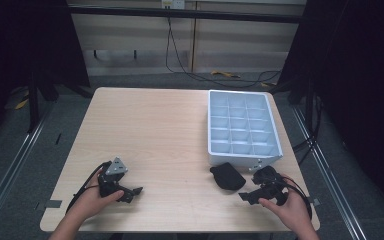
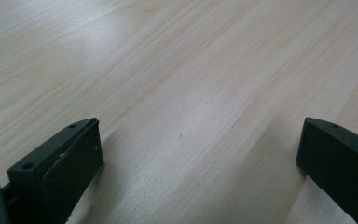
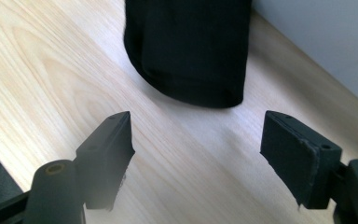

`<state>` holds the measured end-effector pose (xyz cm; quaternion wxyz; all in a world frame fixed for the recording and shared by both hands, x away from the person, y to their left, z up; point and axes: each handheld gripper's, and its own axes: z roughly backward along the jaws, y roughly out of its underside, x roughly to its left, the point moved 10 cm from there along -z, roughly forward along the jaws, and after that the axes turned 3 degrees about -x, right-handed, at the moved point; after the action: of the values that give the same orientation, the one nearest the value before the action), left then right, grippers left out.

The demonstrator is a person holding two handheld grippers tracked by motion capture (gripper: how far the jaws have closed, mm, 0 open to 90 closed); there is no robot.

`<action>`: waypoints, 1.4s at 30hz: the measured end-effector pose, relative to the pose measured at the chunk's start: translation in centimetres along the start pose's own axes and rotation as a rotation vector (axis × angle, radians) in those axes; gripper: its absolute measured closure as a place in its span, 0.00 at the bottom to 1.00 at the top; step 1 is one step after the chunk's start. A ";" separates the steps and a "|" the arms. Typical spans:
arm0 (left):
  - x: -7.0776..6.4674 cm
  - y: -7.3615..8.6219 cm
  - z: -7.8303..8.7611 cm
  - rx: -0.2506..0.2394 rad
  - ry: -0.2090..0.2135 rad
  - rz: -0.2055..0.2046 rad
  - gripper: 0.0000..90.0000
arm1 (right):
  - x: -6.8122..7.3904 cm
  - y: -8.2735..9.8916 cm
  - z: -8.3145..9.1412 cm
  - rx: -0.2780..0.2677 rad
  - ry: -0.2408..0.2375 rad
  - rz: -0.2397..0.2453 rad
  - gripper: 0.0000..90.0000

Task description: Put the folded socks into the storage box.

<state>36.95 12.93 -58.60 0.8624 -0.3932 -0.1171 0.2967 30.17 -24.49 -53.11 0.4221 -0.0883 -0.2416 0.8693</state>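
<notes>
1. The right gripper (image 1: 246, 196), at the lower right of the high view, is pointing toward the black cloth (image 1: 227, 176), and its jaws are standing wide apart with nothing between them.
2. In the right gripper view the cloth (image 3: 189, 51) is sitting at the upper centre of the frame, just ahead of the jaw tips and not touching them, so no grasp is happening yet.
3. The cloth is lying on the table (image 1: 155, 130) at the lower right of the high view, just below the near edge of the tray (image 1: 273, 131); whether it is touching the tray wall I cannot tell, since it is small there.
4. The left gripper (image 1: 132, 194) is resting at the lower left of the high view, well apart from the cloth, its jaws spread over bare wood in the left gripper view.
5. Judging from this, the work is sitting at its start: the cloth is lying untouched, and reaching, closing and lifting are all remaining. Probably the cloth is going into the tray, though that is a guess.
6. The tray's compartments are looking empty, as far as the high view is letting me see.
7. Nothing is standing between the right gripper and the cloth; the tray wall (image 3: 326, 42), at the upper right of the right gripper view, is crowding that side, so the jaw there is having little room.
8. Cables are trailing on the floor beyond the table at the top of the high view, well away from the work.
</notes>
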 end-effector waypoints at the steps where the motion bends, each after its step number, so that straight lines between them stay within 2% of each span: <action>1: 0.0 0.0 0.0 0.000 0.000 0.000 0.00 | 0.2 -0.3 0.1 -0.001 -0.001 0.007 0.27; 6: 0.0 0.0 0.0 0.001 -0.001 0.002 0.00 | 1.1 -1.9 0.3 -0.017 -0.005 0.046 0.27; 11: -0.2 0.0 0.0 0.000 0.001 0.002 0.00 | 2.5 -3.5 -0.4 0.007 -0.019 0.091 0.27; 23: -0.3 0.0 0.0 -0.004 0.005 0.002 0.00 | 3.4 -6.0 -1.7 0.054 -0.030 0.107 0.30; 27: -0.3 0.0 0.0 -0.004 0.005 0.001 0.00 | 3.4 -6.1 -2.5 0.087 -0.025 0.099 0.35; 28: -0.3 0.0 0.0 -0.004 0.005 0.001 0.00 | 3.2 -6.1 -2.8 0.115 -0.019 0.089 0.37; 30: -0.3 0.0 0.0 -0.004 0.005 0.002 0.00 | 3.0 -6.1 -3.0 0.132 -0.014 0.082 0.39; 39: -0.3 0.0 0.0 -0.004 0.005 0.002 0.00 | 2.7 -5.8 -4.2 0.176 -0.004 0.091 0.44; 41: -0.3 0.0 0.0 -0.004 0.005 0.002 0.00 | 2.7 -5.7 -4.5 0.182 0.009 0.100 0.49; 42: -0.3 0.0 0.0 -0.004 0.005 0.002 0.00 | 2.5 -5.7 -4.6 0.186 0.037 0.113 0.55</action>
<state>36.73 12.76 -58.59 0.8616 -0.3958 -0.1152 0.2961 34.18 -17.93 -54.18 0.3829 -0.0780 -0.1466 0.9087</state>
